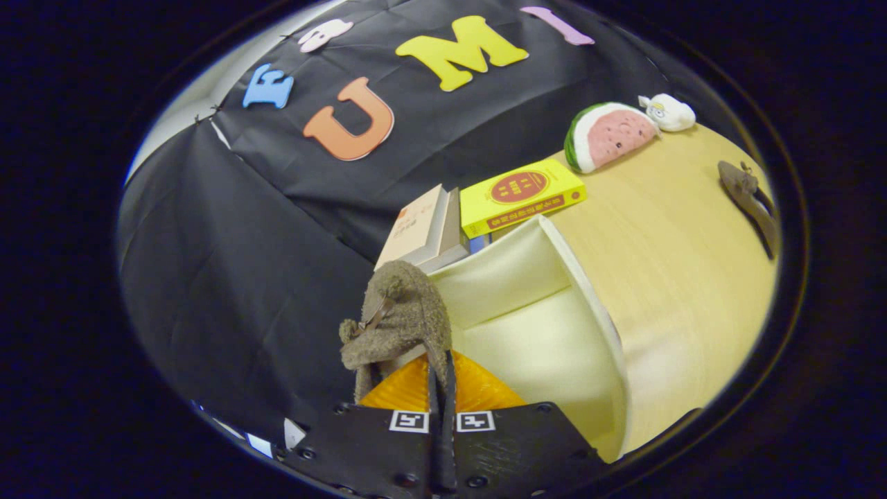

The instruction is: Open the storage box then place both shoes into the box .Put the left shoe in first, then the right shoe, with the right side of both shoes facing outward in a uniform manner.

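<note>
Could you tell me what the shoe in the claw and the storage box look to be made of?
Held by the claw, the shoe looks like fuzzy brown suede or felt: its surface is matte and nappy. The storage box looks like smooth, cream, slightly glossy plastic, with thin stiff walls catching soft highlights; coated card can't be ruled out.

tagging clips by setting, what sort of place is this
Likely a staged recording booth: black cloth wall, a wooden table with props such as a watermelon toy and books. The tool is shut on a furry shoe.
</note>
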